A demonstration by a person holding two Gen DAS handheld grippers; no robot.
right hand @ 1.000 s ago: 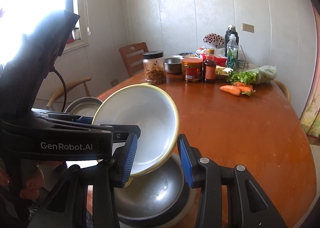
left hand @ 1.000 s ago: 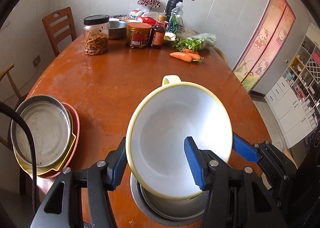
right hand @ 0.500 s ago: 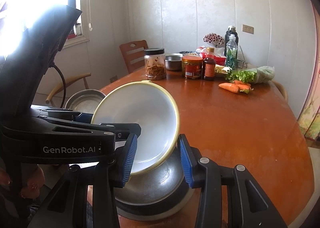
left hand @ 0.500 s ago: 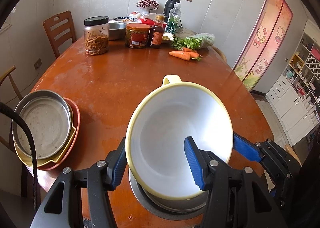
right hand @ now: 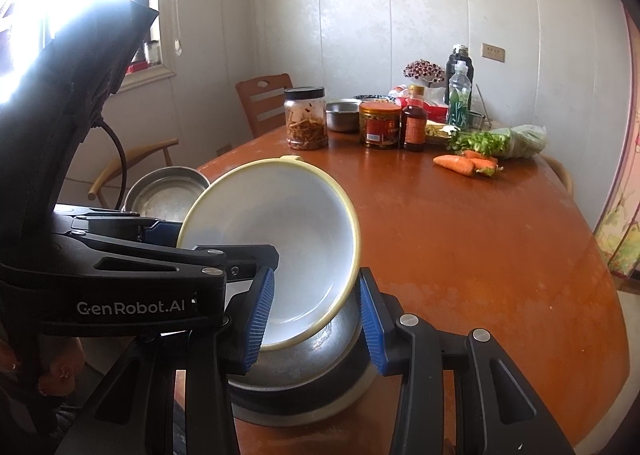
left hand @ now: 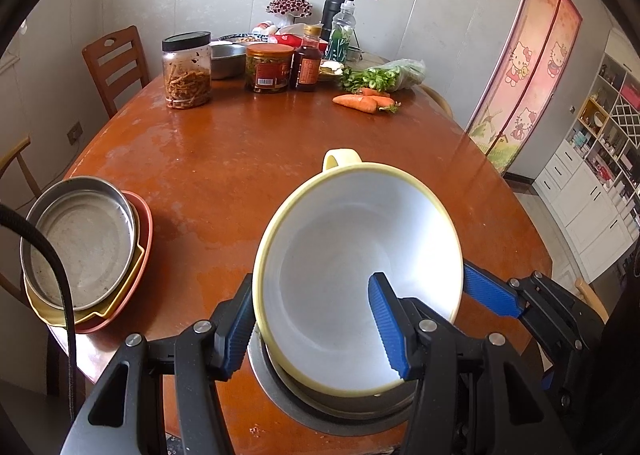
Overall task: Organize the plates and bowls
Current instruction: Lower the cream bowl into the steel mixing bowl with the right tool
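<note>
Clamping white bowl (left hand: 356, 255), both grippers' jaws narrowed.

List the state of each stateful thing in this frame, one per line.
White bowl with yellow rim: tilted, gripped at both rims, over the steel bowl.
Steel bowl: upright on the table, empty.
Left gripper: shut on the white bowl's rim.
Right gripper: shut on its opposite rim.
Plate stack: steel plate on top, empty.
Pickle jar: lidded, half full.
Sauce bottle: capped.
</note>
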